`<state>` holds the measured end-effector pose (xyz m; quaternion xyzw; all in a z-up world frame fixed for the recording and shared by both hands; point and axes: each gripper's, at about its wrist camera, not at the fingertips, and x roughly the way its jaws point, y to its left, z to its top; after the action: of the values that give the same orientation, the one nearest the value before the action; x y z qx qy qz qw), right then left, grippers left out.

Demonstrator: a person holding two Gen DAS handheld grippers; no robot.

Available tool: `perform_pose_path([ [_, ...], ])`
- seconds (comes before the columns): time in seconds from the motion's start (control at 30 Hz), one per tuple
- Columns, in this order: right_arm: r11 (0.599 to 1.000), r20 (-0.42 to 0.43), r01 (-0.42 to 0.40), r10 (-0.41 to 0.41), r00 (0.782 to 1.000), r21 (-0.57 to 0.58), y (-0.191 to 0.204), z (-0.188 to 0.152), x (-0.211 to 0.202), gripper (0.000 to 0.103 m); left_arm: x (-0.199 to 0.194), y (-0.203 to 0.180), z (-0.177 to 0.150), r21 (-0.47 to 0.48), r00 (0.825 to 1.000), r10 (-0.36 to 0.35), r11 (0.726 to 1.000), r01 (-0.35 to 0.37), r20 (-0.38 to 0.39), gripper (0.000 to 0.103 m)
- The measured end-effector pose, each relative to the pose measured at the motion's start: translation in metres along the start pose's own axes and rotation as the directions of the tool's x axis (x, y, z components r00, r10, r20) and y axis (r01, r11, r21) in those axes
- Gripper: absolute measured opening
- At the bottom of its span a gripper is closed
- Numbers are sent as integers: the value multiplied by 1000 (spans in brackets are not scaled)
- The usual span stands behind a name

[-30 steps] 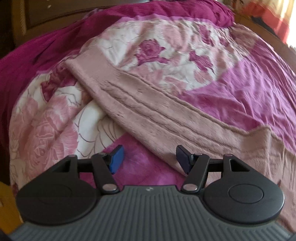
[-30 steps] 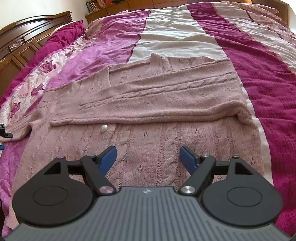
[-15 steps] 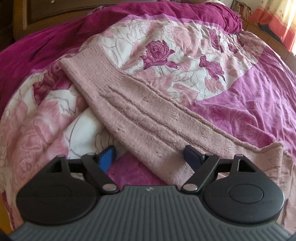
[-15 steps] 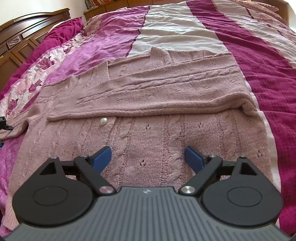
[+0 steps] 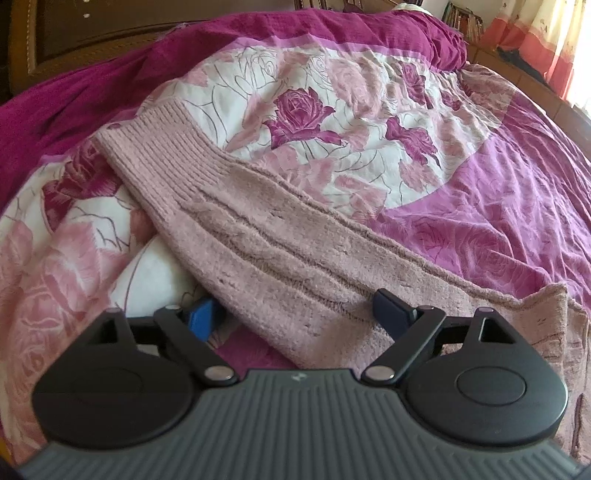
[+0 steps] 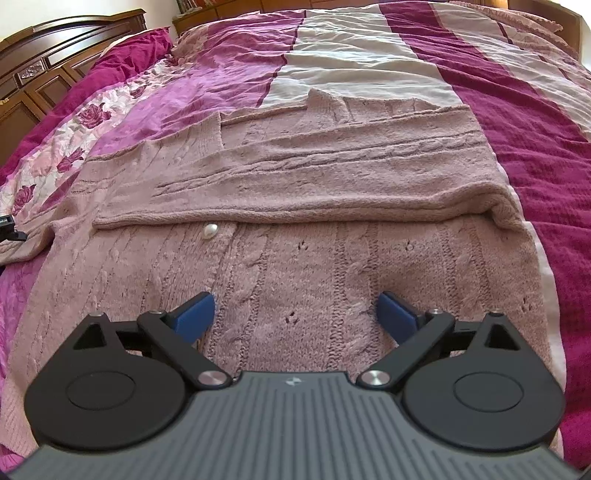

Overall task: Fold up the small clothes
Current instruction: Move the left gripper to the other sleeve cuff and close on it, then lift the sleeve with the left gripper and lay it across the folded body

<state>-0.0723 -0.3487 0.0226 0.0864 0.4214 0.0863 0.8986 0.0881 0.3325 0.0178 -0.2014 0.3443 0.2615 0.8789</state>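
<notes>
Closer now, dusty-pink cable-knit cardigan (image 6: 295,229) sleeve

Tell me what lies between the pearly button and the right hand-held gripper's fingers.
Only bare cable-knit front of the pink cardigan separates the button from the open right hand-held gripper, as the right wrist view shows.

Wide bed (image 6: 369,48) under a bedspread (image 6: 517,122) striped magenta, purple and cream, rose-printed along one side. Dark carved wooden headboard (image 6: 48,55) at left. Low wooden bookshelf (image 6: 221,9) beyond. Daylight through orange-and-cream curtains (image 5: 546,33).
</notes>
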Motion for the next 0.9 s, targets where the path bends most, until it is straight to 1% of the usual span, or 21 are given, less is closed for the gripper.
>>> perform_pose_path([
  [0.07, 1000, 5, -1, 1, 1000, 10, 0, -1, -1, 98, 0, -3, 0, 8, 1000, 12, 1000, -12, 5, 88],
  [0.13, 1000, 8, -5, 5, 1000, 18, -1, 0, -2, 98, -1, -10, -2, 51, 999, 37, 998, -38, 20, 88],
  [0.2, 1000, 10, -12, 12, 1000, 29, -2, 1, -3, 98, -3, -19, -5, 103, 998, 43, 994, -47, 43, 88],
  [0.27, 999, 12, -21, 20, 1000, 50, -4, 3, -5, 98, -5, -25, -9, 133, 998, 35, 990, -43, 58, 84],
  [0.33, 997, 12, -27, 26, 1000, 69, -6, 5, -7, 98, -6, -31, -11, 167, 997, 33, 985, -44, 72, 75],
  [0.37, 997, 13, -27, 26, 1000, 75, -7, 6, -7, 98, -7, -34, -12, 183, 996, 33, 982, -47, 77, 74],
  [0.4, 997, 13, -25, 24, 1000, 79, -7, 6, -8, 98, -8, -36, -12, 194, 996, 33, 980, -49, 81, 69],
  [0.43, 996, 15, -24, 23, 1000, 80, -7, 7, -9, 98, -9, -38, -11, 202, 996, 32, 978, -49, 85, 62],
  [0.47, 997, 16, -22, 21, 1000, 81, -7, 7, -10, 98, -10, -39, -11, 208, 996, 29, 977, -47, 89, 56],
  [0.5, 997, 17, -20, 19, 1000, 80, -7, 7, -10, 98, -11, -39, -10, 214, 995, 26, 976, -46, 95, 42],
  [0.53, 997, 17, -18, 16, 1000, 78, -7, 7, -11, 98, -12, -40, -10, 220, 995, 22, 975, -43, 99, 25],
  [0.57, 997, 19, -16, 15, 1000, 76, -6, 8, -11, 98, -14, -40, -9, 220, 994, 15, 975, -38, 104, 19],
  [0.67, 998, 26, -15, 13, 1000, 68, -5, 8, -13, 98, -24, -36, -7, 192, 992, -32, 981, 8, 125, 11],
  [0.9, 998, 16, -2, 1, 1000, 61, 0, 6, -10, 98, -57, -46, -4, 211, 971, -104, 976, 58, 214, 9],
])
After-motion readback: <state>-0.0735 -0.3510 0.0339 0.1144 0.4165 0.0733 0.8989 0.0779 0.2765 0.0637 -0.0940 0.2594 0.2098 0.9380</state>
